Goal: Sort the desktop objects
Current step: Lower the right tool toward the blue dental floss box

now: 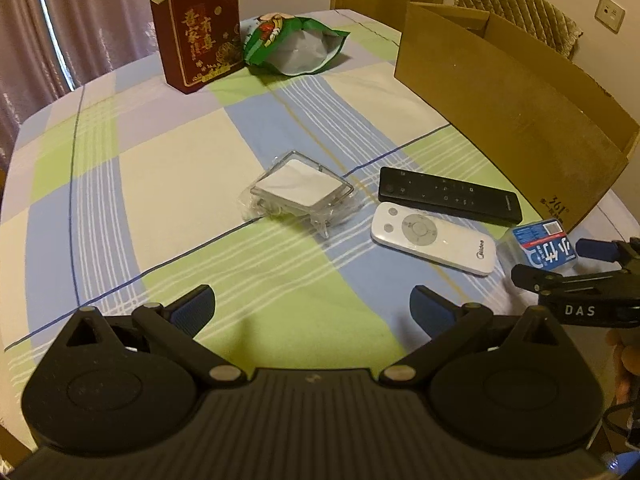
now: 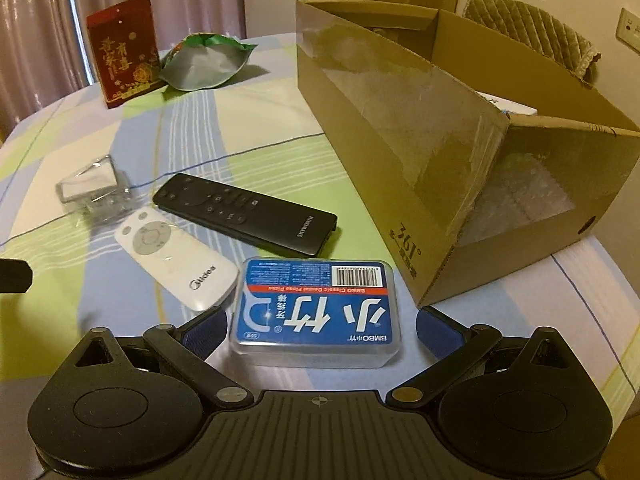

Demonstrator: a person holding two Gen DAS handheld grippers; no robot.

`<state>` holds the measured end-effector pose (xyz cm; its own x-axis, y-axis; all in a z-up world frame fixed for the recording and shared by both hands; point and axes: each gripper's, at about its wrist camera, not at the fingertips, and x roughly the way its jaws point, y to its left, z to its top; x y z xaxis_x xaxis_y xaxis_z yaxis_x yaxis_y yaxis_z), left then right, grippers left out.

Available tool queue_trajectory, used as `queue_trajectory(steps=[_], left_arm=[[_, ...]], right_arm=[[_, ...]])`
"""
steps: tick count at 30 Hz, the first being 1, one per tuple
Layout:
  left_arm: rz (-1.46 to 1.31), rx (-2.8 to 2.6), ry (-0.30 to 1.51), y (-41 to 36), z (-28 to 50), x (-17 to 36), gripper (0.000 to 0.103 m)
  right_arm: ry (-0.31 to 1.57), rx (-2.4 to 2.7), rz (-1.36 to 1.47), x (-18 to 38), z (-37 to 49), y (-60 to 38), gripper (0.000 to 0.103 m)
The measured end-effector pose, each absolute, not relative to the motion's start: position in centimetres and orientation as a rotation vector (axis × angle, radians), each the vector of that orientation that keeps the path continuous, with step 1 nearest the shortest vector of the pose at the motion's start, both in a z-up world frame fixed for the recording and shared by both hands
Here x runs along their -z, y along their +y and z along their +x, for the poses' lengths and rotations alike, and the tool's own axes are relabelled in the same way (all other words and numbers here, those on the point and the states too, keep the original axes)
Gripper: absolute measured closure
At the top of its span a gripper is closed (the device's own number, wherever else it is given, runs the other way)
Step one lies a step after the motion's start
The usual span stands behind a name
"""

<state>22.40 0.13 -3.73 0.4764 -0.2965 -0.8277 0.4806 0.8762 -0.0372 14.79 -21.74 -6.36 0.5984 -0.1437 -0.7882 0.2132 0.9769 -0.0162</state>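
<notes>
A clear floss-pick box with a blue label (image 2: 316, 312) lies on the checked cloth between the open fingers of my right gripper (image 2: 320, 330), not gripped; it also shows in the left wrist view (image 1: 546, 246). A white remote (image 2: 176, 258) (image 1: 434, 244) and a black remote (image 2: 248, 214) (image 1: 450, 196) lie just left of it. A clear plastic case with a white card (image 1: 300, 188) (image 2: 94, 192) lies further left. My left gripper (image 1: 312, 306) is open and empty over the cloth, short of the case. The right gripper shows at the right edge of the left wrist view (image 1: 560, 272).
An open cardboard box (image 2: 440, 152) (image 1: 504, 116) stands at the right with bubble wrap inside. A dark red gift box (image 1: 200, 28) (image 2: 124, 50) and a green snack bag (image 1: 292, 46) (image 2: 204, 62) stand at the far edge. A chair back (image 2: 532, 28) is behind the box.
</notes>
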Motion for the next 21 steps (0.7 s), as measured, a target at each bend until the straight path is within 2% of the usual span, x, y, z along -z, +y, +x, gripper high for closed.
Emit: queue_trajectory(steps=[13,14,15,16,21], left_arm=[[0.200,0.502,0.965,-0.3,23.5,4.4,0.001],[0.209,0.506,0.958,-0.4,23.5,4.4,0.001],[0.218,0.511,0.949,-0.6,23.5,4.4,0.001],[0.227,0.516,0.942,-0.7,23.6,4.4,0.001],[0.270,0.529,0.919,-1.0,24.5,4.6,0.001]], right_arm=[[0.915,0.200,0.104,6.7,14.9,-22.0,0.001],[0.916,0.197,0.106,6.7,14.9,-22.0,0.002],[0.917,0.194,0.107,6.7,14.9,-22.0,0.011],[0.919,0.190,0.108,6.8,14.9,-22.0,0.014],[0.918,0.191,0.109,6.6,14.9,-22.1,0.017]])
